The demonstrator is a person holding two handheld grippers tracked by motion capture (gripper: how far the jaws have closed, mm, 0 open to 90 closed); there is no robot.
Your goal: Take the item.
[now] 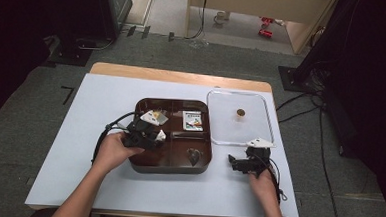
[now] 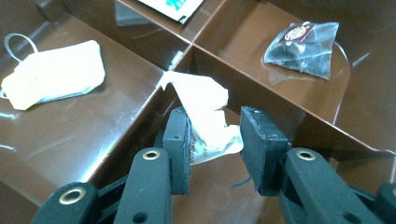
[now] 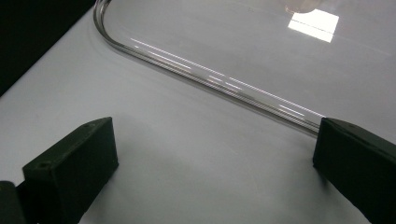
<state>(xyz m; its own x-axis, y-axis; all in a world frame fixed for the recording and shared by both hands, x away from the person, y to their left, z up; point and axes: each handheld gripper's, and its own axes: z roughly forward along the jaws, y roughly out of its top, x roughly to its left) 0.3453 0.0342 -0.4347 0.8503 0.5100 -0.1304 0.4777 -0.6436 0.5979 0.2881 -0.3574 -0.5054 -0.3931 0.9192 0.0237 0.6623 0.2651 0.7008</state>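
A brown sectioned tray (image 1: 170, 170) lies in the middle of the table. My left gripper (image 1: 158, 135) reaches into it from the left. In the left gripper view its jaws (image 2: 215, 140) are shut on a crumpled white paper packet (image 2: 205, 102) over the tray's centre dividers. A flat white tea bag (image 2: 56, 74) lies in the compartment to the left. A clear pyramid sachet (image 2: 303, 44) of dark leaves lies in the far right one. My right gripper (image 1: 238, 160) rests on the table right of the tray. Its jaws (image 3: 215, 158) stand wide open with nothing between them.
A clear plastic lid (image 1: 219, 137) with a small brown knob (image 1: 240, 112) lies right of the tray; its rounded edge (image 3: 210, 81) runs just ahead of the right jaws. A printed packet (image 1: 194, 120) sits in the tray's back right compartment. A white mat (image 1: 79, 147) covers the table.
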